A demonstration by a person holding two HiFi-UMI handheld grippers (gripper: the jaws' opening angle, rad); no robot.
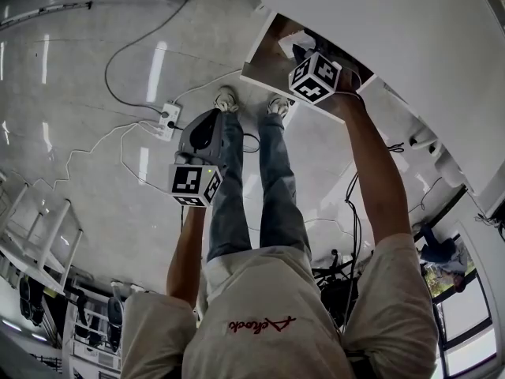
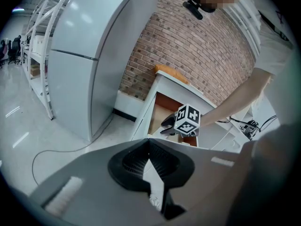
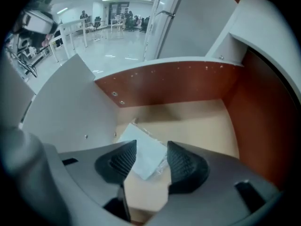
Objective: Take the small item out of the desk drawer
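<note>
glossy pale floor (image 1: 95, 133) strewn with cables (image 1: 134, 46) lies under the person, and the white desk (image 1: 394, 22) stands at the upper right with its drawer (image 3: 178, 86) pulled out. the right gripper (image 3: 151, 145) points steeply down into that drawer with its jaws spread wide, and the small packet (image 3: 146, 158), white inside a clear wrapper, lies flat on the pale drawer bottom near the left wall, framed between the 2 pads but not pressed by either; that spread looks chosen to straddle the packet before a pinch. the left gripper (image 2: 149, 147) hangs away from the desk over the floor, its pads pressed together at the tips with nothing in them, probably parked so it does not crowd the drawer. only the right gripper view shows the packet, since the head view has the marker cube (image 1: 316, 77) and the hand covering the drawer's inside. the left gripper view alone gives the brick wall (image 2: 188, 41) behind the desk and a side look at the right arm reaching in.
</note>
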